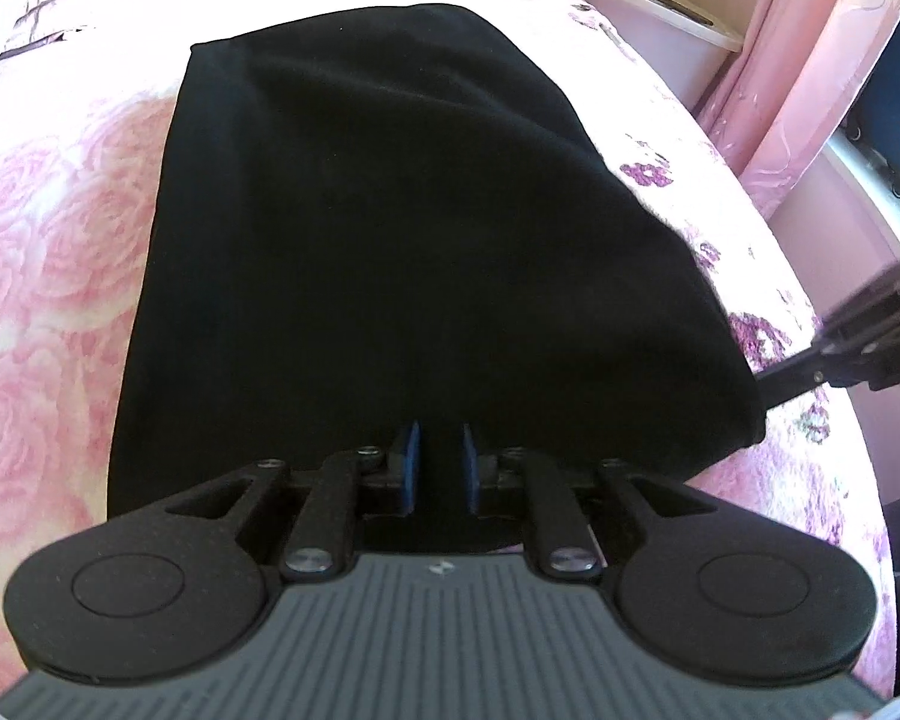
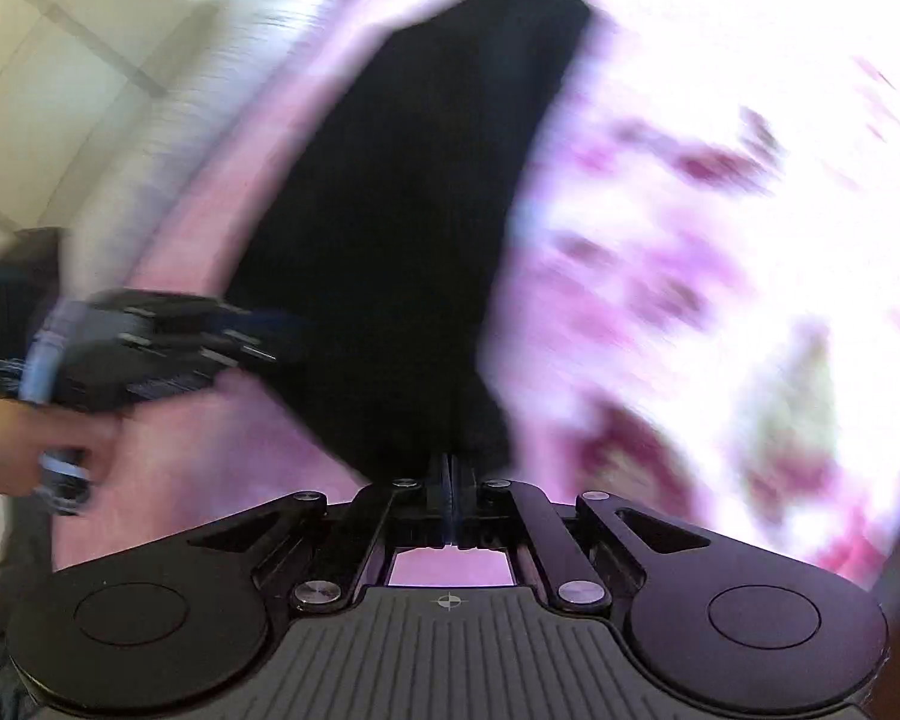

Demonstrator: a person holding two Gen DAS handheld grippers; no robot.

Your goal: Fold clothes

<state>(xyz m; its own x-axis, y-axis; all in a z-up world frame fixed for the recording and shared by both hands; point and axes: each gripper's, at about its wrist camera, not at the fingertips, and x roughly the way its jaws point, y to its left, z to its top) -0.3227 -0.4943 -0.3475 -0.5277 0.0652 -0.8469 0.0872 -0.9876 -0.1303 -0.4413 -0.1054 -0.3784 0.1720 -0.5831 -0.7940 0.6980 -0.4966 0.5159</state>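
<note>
A black garment [image 1: 402,252] lies folded on a pink rose-print bedspread [image 1: 48,252]. My left gripper [image 1: 441,459] is at its near edge; the blue pads stand a small gap apart with black cloth between them. My right gripper shows in the left wrist view [image 1: 774,387] at the garment's right corner. In the blurred right wrist view my right gripper [image 2: 448,468] is shut on the corner of the black garment [image 2: 414,228]. My left gripper [image 2: 258,330] shows there at the cloth's left edge, held by a hand.
A pink curtain [image 1: 810,60] hangs at the right beyond the bed edge. A white storage box [image 1: 648,18] stands at the back right. A tiled floor [image 2: 60,90] shows left of the bed in the right wrist view.
</note>
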